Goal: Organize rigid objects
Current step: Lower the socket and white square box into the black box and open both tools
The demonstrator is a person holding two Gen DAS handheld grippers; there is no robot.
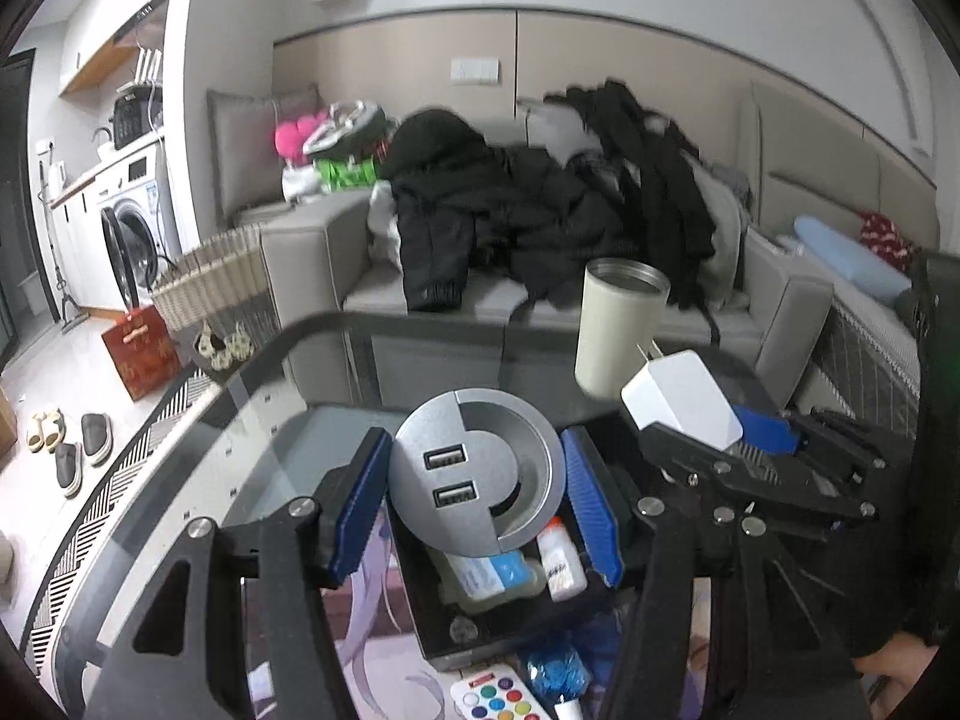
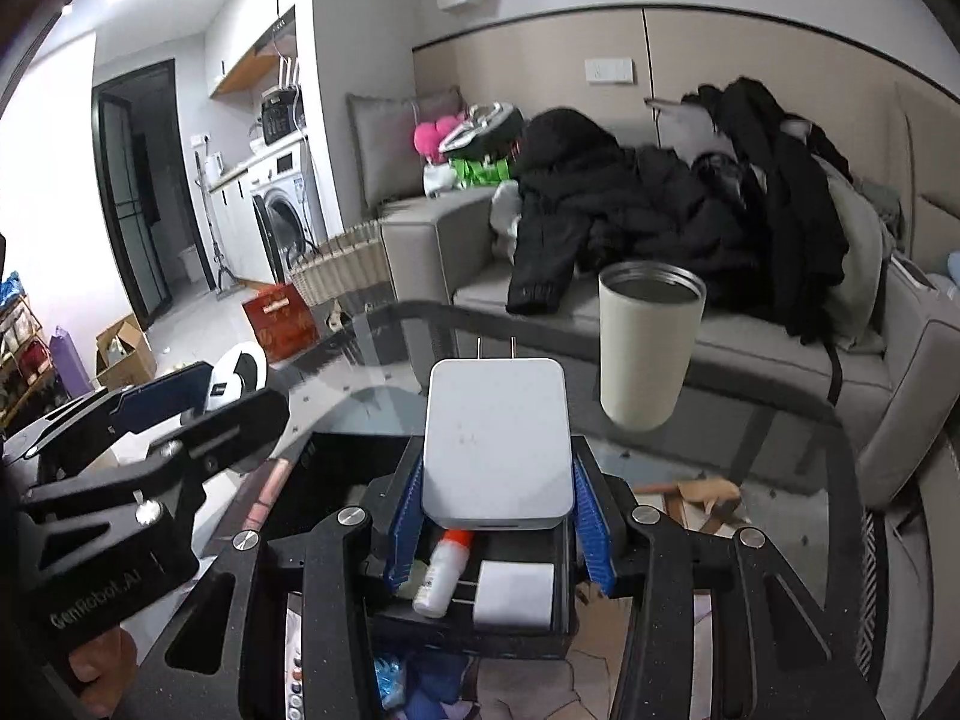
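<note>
My left gripper (image 1: 474, 498) is shut on a round silver USB hub (image 1: 474, 474) and holds it above a black storage box (image 1: 438, 630) on the glass table. The box holds a small white bottle (image 1: 561, 564) and a blue-white pack (image 1: 486, 576). My right gripper (image 2: 495, 516) is shut on a white power adapter (image 2: 495, 441), prongs pointing away, above the same box (image 2: 420, 624), which shows the bottle (image 2: 441, 573) and a white charger (image 2: 516, 594). The right gripper and its adapter (image 1: 681, 399) also show at the right of the left wrist view.
A cream tumbler (image 1: 618, 330) stands on the glass table (image 1: 240, 450) beyond the box. A remote with coloured buttons (image 1: 498, 699) and a blue bag (image 1: 555, 675) lie near the front edge. A grey sofa with dark clothes (image 2: 660, 210) stands behind. A wicker basket (image 1: 210, 276) sits left.
</note>
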